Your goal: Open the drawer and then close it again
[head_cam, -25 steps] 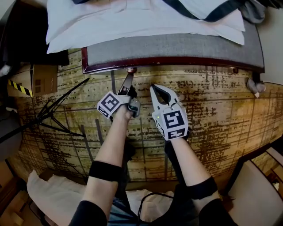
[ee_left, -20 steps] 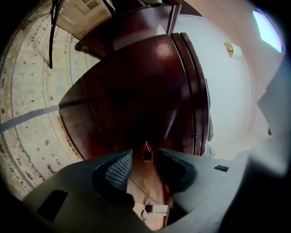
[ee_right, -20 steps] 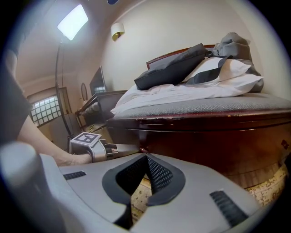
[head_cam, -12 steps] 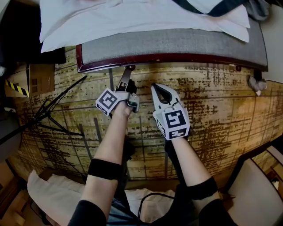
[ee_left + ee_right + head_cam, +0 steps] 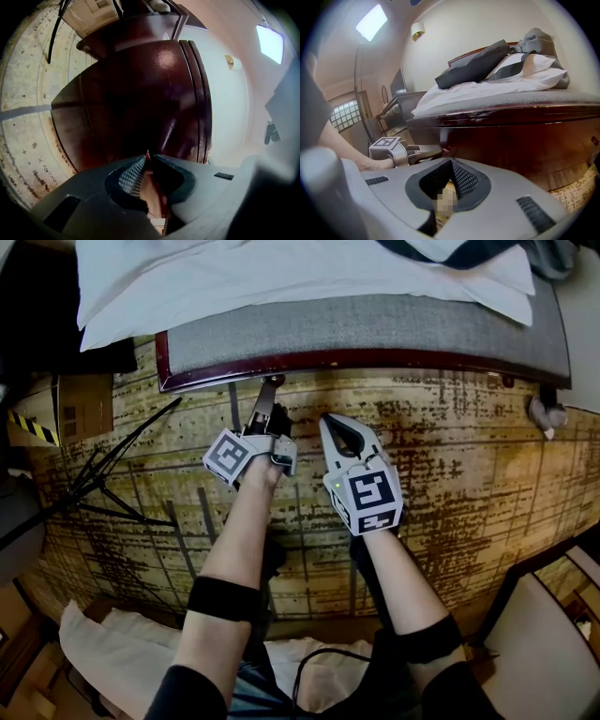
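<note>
Above carpet (image 5: 469,474), left gripper (image 5: 269,388) just closed on knob (image 5: 147,154).

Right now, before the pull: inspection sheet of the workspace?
Surface: patterned carpet.
Job's things: dark wood drawer front under the bed, looks closed; small knob.
Clutter: cardboard box, black tripod legs, white cloth.
Grippers: left tongs have just been closing, now on the knob; right tongs shut, empty, off the wood.
Cables: black cable by the person's lap.
Surroundings: bed with white linen, chair.
</note>
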Motion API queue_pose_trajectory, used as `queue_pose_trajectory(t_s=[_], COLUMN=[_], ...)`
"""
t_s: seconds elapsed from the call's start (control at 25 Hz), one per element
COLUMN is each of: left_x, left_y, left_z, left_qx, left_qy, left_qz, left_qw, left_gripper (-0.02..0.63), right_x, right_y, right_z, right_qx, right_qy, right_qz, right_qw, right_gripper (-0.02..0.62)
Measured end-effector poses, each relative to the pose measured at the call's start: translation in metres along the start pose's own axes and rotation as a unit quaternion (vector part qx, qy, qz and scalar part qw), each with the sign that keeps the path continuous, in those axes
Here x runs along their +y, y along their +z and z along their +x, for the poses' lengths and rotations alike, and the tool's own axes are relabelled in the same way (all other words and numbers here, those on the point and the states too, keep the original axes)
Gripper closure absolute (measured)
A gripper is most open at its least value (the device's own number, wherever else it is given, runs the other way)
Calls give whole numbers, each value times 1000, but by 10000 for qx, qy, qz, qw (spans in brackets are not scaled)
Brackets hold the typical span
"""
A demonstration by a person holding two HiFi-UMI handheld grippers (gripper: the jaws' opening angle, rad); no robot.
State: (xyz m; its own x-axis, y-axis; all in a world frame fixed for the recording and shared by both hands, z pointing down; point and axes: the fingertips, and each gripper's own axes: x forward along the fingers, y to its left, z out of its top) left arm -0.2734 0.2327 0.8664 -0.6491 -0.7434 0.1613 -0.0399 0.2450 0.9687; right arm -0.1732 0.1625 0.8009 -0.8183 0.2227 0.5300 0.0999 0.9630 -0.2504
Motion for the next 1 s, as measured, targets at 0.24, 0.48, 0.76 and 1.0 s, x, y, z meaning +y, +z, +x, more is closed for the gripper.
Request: queue_pose_trajectory(t_s=[0.24, 0.48, 0.76, 1.0], left_x=[-1, 4, 5, 7], left_y=[1, -3, -17, -38], left_z=[-1, -8, -34, -72], left_qx=[-101, -34, 114, 101], left_qy=[49, 348, 466, 702], left_qz=[51, -79, -132, -410], left_qw=[9999, 9994, 9988, 9966], left_gripper=[561, 563, 561, 560], right_x=[8, 12, 20, 37], right_y=[-3, -1, -4, -7], right_z=[-1, -7, -23, -51], right_qx=[31, 61, 181, 321], right_qy=[7, -10, -31, 33], right_qz=[23, -5, 17, 45], right_qw=[10000, 10000, 9998, 9995], right_gripper=[591, 591, 591, 591])
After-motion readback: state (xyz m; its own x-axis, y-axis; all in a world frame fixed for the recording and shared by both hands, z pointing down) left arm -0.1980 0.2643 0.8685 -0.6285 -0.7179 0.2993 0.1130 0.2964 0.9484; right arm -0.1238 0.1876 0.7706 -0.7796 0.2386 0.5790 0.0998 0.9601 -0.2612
